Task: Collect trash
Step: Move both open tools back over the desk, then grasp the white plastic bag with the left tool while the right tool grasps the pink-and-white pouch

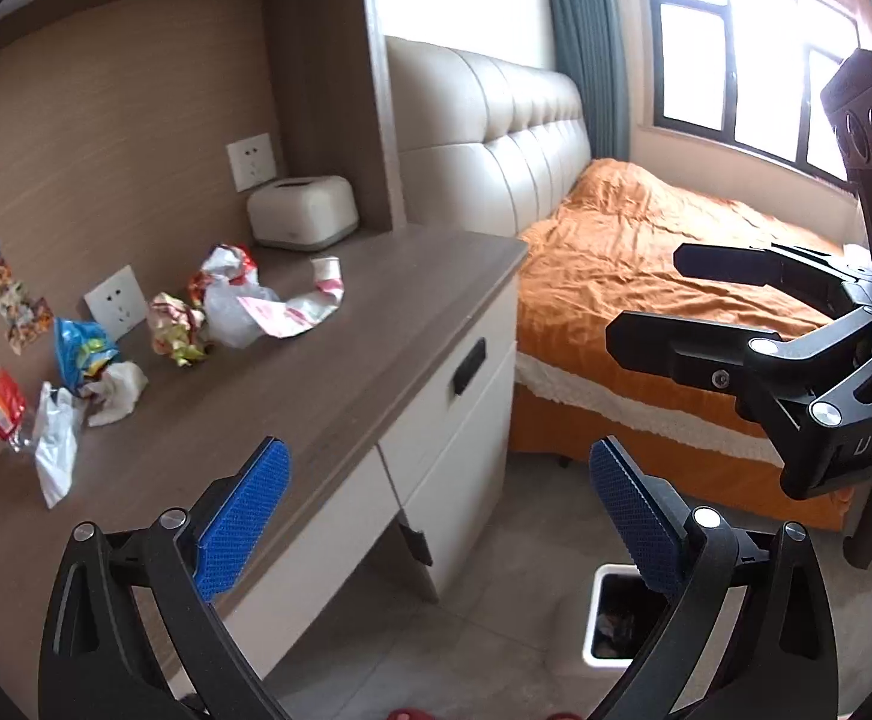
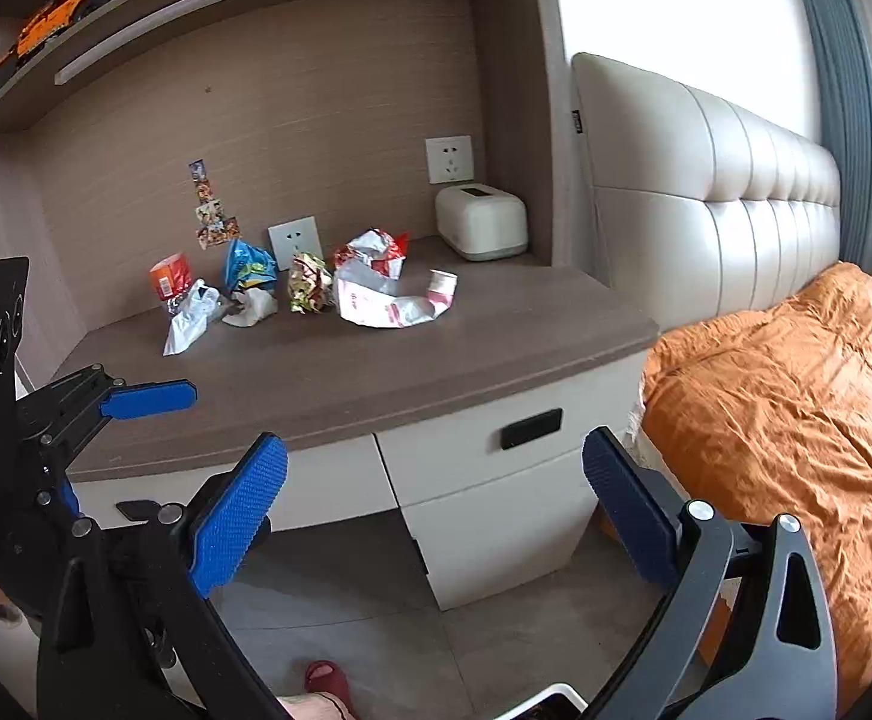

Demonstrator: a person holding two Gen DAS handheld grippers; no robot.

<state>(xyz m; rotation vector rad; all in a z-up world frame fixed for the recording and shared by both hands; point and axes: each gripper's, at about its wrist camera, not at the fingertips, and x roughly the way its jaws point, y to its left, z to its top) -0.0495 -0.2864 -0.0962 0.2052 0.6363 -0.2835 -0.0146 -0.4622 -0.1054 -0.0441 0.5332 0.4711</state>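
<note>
Crumpled litter is lying in a loose row along the back of the wooden desk top [image 2: 375, 372]. Going left to right: an orange packet [image 2: 168, 277], a limp white plastic bag [image 2: 186, 319], a blue snack bag [image 2: 246, 263] with a wadded tissue [image 2: 251, 307] touching its front, a balled yellow-green wrapper [image 2: 308, 283], a red-and-white wrapper [image 2: 375, 252], then a flattened pink-and-white bag [image 2: 384, 305] curling up at its right end. A cream tissue box [image 2: 481, 222] is sitting behind them at the right.

Print on the wrappers is too blurred to read. The white bin [image 1: 613, 618] on the floor is half hidden behind a blue pad, and its dark contents are hard to make out.

The left gripper [image 1: 436, 516] is hanging with jaws spread wide and nothing between them, in front of the desk edge, the litter well apart, ahead and to its left. The right gripper [image 2: 436, 510] is likewise gaping wide, holding nothing, level with the white drawers [image 2: 496, 480], the litter well beyond it on the desk.
</note>
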